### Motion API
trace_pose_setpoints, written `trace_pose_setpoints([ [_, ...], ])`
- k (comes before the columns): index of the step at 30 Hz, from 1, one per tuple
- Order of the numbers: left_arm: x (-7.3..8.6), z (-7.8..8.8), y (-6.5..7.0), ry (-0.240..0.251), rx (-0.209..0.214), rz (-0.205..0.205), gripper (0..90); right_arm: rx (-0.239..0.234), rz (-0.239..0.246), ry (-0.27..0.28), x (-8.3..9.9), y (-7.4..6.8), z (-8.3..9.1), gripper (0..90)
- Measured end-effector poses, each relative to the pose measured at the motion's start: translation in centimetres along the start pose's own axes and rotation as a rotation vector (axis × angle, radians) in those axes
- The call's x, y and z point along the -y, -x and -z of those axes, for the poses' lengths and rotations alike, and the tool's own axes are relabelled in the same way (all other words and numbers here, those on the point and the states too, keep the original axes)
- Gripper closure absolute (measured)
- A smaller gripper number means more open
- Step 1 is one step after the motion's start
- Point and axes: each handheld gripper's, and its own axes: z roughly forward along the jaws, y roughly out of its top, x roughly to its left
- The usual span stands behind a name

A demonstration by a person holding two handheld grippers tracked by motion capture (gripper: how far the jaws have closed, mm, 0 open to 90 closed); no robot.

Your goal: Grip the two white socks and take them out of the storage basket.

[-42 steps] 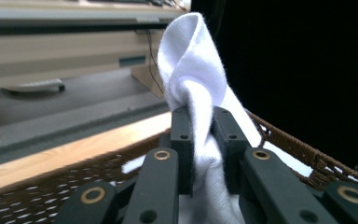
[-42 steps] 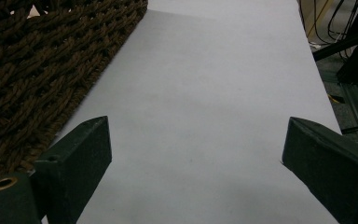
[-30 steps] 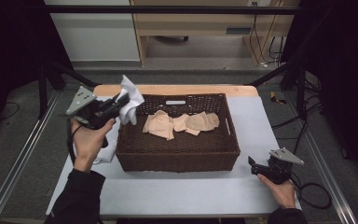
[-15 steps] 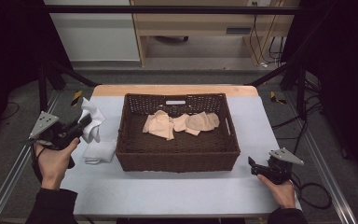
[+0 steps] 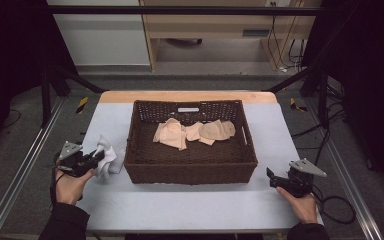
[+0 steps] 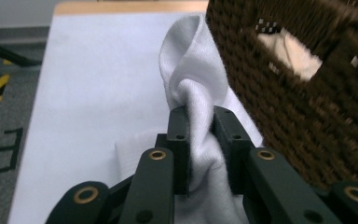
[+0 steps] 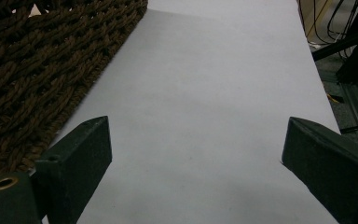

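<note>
Down at the lower left of the high view, the left gripper (image 5: pixel 91 161) grasps a crumpled white cloth (image 5: pixel 108 157), its jaws just easing apart, beside the dark woven wicker basket (image 5: pixel 190 167); lower right, the right gripper (image 5: pixel 275 178) rests on the bench (image 5: pixel 190 207), jaws spread wide.

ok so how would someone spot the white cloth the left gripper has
Find the dark wicker basket mid-table. Just outside its left wall, the left gripper pinches a bunched white cloth resting on the table. It is pure white and outside; the cloths inside the basket are peach.

Bunched white cloth (image 5: pixel 107 159) beside basket (image 5: pixel 190 167)
</note>
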Motion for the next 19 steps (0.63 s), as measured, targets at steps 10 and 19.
trace_pose_setpoints([
  [10, 1.2, -0.6, 0.0, -0.004, -0.020, 0.028, 49.7, 0.000, -0.001, 0.002, 0.0, 0.0, 0.1, 8.4],
  [19, 2.0, 2.6, -0.3, 0.065, -0.060, 0.070, 22.8, 0.001, -0.013, 0.010, 0.0, 0.2, 0.4, 8.3],
])
